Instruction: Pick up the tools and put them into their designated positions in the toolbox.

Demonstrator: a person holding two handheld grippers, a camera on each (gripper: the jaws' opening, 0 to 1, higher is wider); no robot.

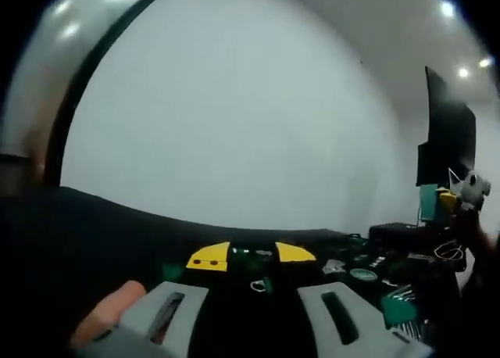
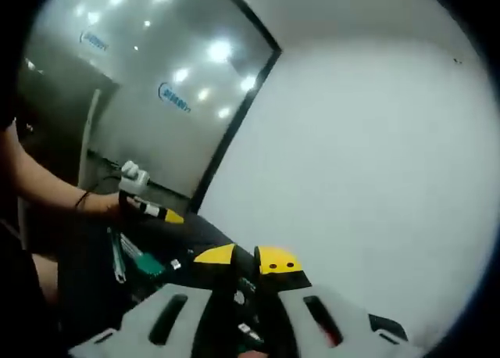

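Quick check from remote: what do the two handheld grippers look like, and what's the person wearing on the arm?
Both the left gripper and right gripper have pale grey slotted jaws tipped in yellow; the right one's tip carries two black dots. The person's forearm is bare, with a dark band at the wrist.

Small tools (image 1: 367,273) lie scattered on the counter (image 1: 94,225), before the wall (image 1: 234,123), right of the left gripper (image 1: 251,256).

Small tools (image 1: 394,295) lay scattered on the dark desk (image 1: 94,233), too blurred to name singly: some green, some silvery. In the right gripper view more green tools (image 2: 137,256) lay loose on the same dark top.
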